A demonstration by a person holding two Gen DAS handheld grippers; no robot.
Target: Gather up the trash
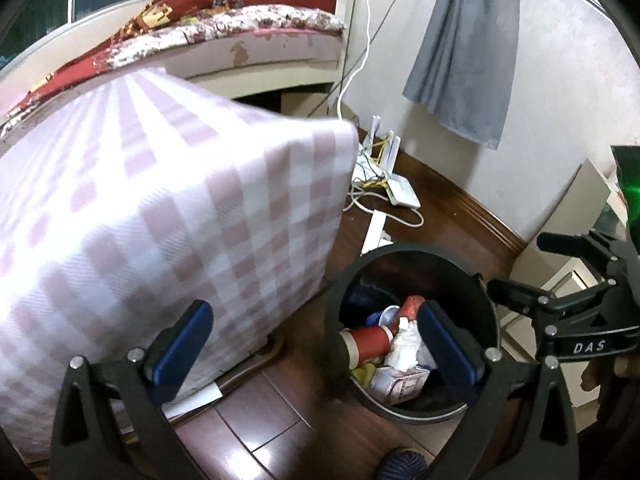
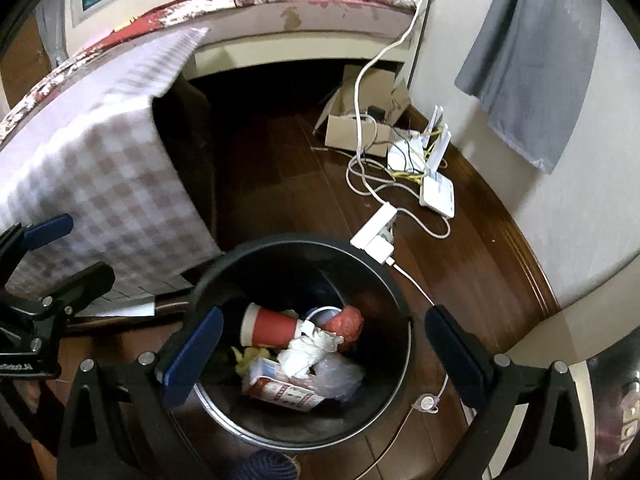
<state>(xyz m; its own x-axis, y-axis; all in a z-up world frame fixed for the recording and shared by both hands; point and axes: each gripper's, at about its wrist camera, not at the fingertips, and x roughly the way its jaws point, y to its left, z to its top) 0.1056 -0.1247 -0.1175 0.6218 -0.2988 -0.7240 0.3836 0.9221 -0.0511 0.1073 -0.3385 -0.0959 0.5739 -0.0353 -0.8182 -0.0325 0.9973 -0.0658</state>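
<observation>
A black round trash bin point(image 1: 404, 249) point(image 2: 304, 240) stands on the wooden floor. It holds a red paper cup point(image 1: 368, 342) point(image 2: 272, 326), crumpled white tissue point(image 1: 404, 346) point(image 2: 308, 354), a small printed carton point(image 1: 400, 384) point(image 2: 280, 390), a reddish wrapper point(image 2: 348, 322) and clear plastic point(image 2: 340, 376). My left gripper point(image 1: 316, 350) is open and empty, hovering left of and above the bin. My right gripper point(image 2: 324, 356) is open and empty, directly above the bin's mouth. The right gripper also shows in the left wrist view point(image 1: 560, 276), and the left gripper in the right wrist view point(image 2: 48, 256).
A table under a pink checked cloth point(image 1: 160, 220) point(image 2: 100, 172) stands left of the bin. A power strip point(image 2: 374, 232), white routers point(image 2: 438, 194) point(image 1: 402, 192), cables and a cardboard box point(image 2: 360, 128) lie on the floor behind. A bed point(image 1: 248, 36) and grey curtain point(image 1: 464, 52) stand beyond.
</observation>
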